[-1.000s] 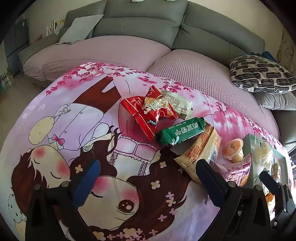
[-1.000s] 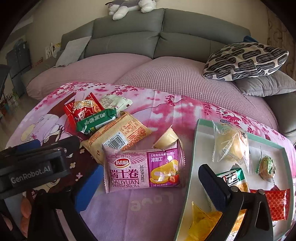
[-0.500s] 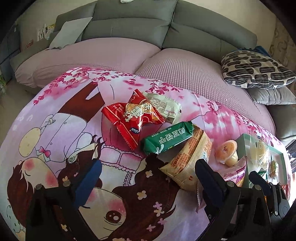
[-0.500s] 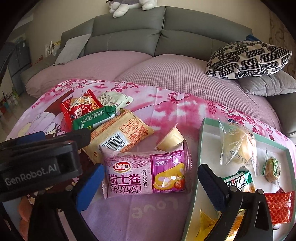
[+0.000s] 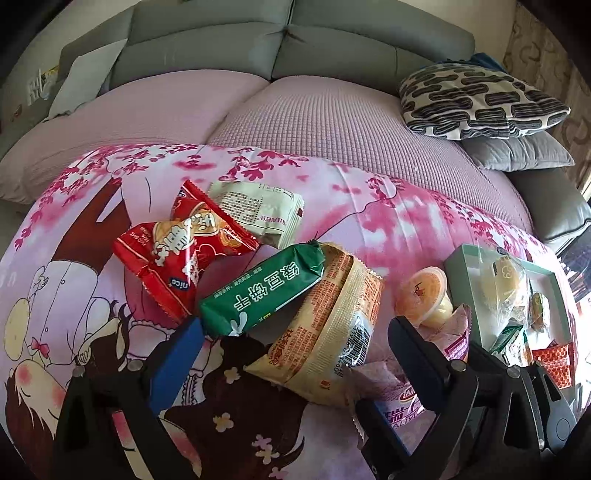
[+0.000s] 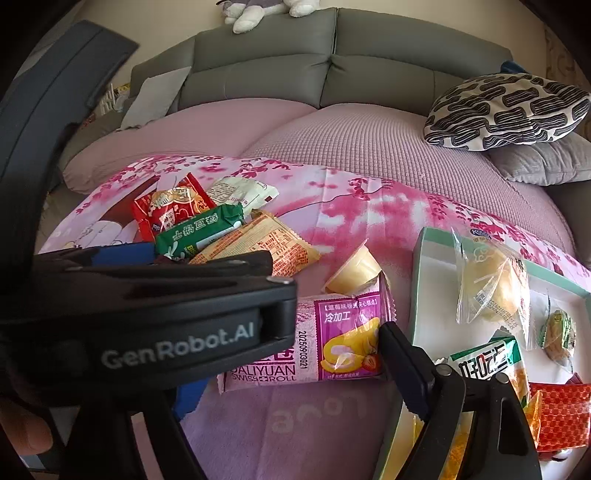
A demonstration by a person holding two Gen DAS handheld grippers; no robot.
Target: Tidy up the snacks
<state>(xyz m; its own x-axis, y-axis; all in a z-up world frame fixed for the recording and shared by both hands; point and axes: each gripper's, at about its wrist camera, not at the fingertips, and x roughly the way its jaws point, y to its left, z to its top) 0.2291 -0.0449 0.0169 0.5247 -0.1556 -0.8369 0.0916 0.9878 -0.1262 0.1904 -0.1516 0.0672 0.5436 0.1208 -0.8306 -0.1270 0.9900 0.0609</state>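
Observation:
On the pink cartoon blanket lie a red packet [image 5: 184, 254], a pale packet [image 5: 258, 210], a green packet [image 5: 262, 291], a tan packet [image 5: 325, 332] and a jelly cup [image 5: 421, 291]. My left gripper [image 5: 295, 343] hangs over the tan packet, which lies between its closing jaws; the pads stand clear of it. My right gripper [image 6: 295, 373] straddles the pink Swiss roll packet [image 6: 340, 339]. Its jaws are closing, and the right fingertip [image 6: 391, 339] is at the packet's end. Its left finger is mostly hidden behind the left gripper's body [image 6: 177, 339].
A mint-rimmed white tray [image 6: 417, 280] at the right holds several wrapped snacks. Behind the blanket runs a grey sofa [image 5: 369, 48] with a black-and-white pillow [image 5: 476, 99] and grey cushion. A plush toy [image 6: 258, 11] sits on the backrest. A person's fingertip [image 6: 22, 432] shows lower left.
My left gripper has moved right, up to the tan packet, and now blocks the left of the right wrist view. The right gripper's jaws have narrowed around the pink packet.

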